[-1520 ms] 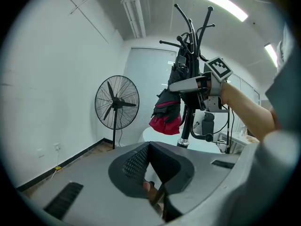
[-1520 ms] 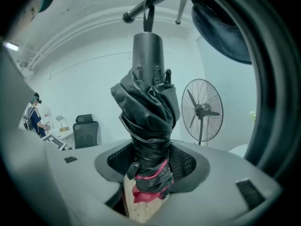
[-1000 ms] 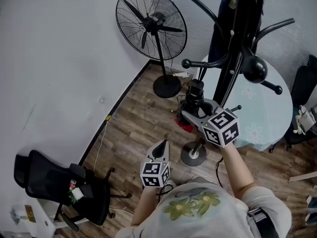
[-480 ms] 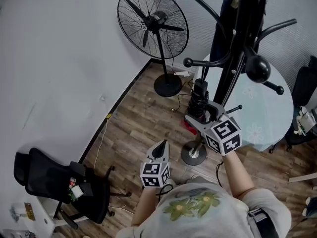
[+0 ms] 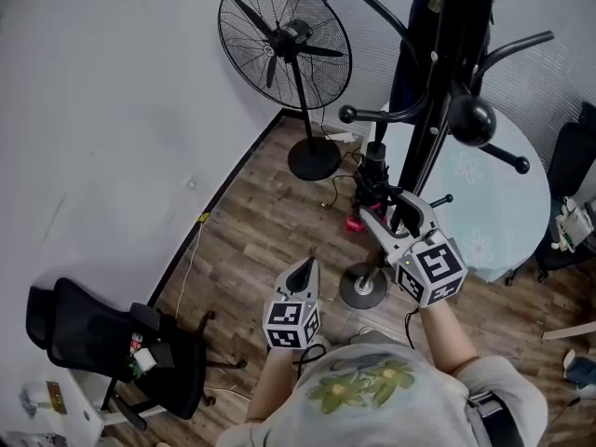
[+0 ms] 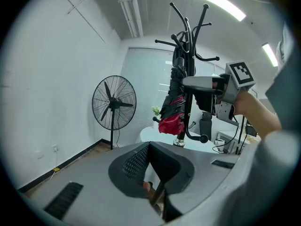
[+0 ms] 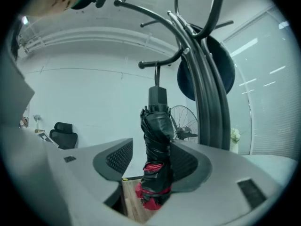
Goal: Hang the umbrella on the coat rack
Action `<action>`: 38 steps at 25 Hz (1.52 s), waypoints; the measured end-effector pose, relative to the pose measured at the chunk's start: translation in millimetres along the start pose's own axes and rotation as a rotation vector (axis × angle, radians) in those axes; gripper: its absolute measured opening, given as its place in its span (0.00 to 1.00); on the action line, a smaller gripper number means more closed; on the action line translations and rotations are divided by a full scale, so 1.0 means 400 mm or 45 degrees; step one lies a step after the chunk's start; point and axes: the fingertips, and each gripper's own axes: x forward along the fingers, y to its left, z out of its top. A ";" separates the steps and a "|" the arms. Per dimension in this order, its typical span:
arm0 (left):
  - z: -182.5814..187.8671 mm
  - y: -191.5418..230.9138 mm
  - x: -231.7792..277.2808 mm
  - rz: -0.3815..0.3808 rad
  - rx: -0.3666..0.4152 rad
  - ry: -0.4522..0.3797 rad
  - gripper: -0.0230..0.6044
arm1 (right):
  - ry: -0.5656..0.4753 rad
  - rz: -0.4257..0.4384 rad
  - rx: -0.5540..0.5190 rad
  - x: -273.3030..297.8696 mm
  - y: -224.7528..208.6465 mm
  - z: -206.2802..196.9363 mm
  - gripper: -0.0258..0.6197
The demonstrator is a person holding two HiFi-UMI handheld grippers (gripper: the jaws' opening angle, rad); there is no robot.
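We hold the right gripper (image 5: 396, 215) level in front of the coat rack (image 5: 438, 110). Its jaws are closing, with the folded black-and-red umbrella (image 7: 157, 140) between them. The umbrella sits close against one jaw and clear of the other, so nothing is clamped. It hangs upright by its strap from a lower hook (image 7: 160, 61) of the rack. Our left gripper (image 5: 304, 273) sits lower and nearer us, jaws pressed together on nothing, pointing toward the rack. A pedestal fan (image 5: 284, 40) stands by the wall, left of the rack.
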 end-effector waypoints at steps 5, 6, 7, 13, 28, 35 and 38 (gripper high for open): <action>0.060 -0.014 0.009 -0.022 0.020 -0.061 0.04 | -0.050 -0.006 -0.005 -0.027 0.001 0.012 0.34; 0.071 -0.019 0.011 -0.027 0.026 -0.072 0.04 | -0.055 -0.006 -0.008 -0.032 0.002 0.012 0.29; 0.081 -0.025 0.012 -0.032 0.033 -0.082 0.04 | -0.060 -0.005 -0.009 -0.037 0.003 0.012 0.27; 0.135 -0.068 0.010 -0.072 0.070 -0.134 0.04 | -0.104 -0.001 -0.005 -0.064 0.008 0.016 0.04; 0.189 -0.123 -0.010 -0.097 0.080 -0.180 0.04 | -0.095 0.112 -0.012 -0.087 0.047 0.007 0.04; 0.183 -0.125 -0.006 -0.090 0.079 -0.169 0.04 | -0.078 0.105 -0.015 -0.082 0.032 0.001 0.04; 0.187 -0.126 -0.007 -0.090 0.081 -0.171 0.04 | -0.077 0.109 -0.012 -0.081 0.033 0.002 0.04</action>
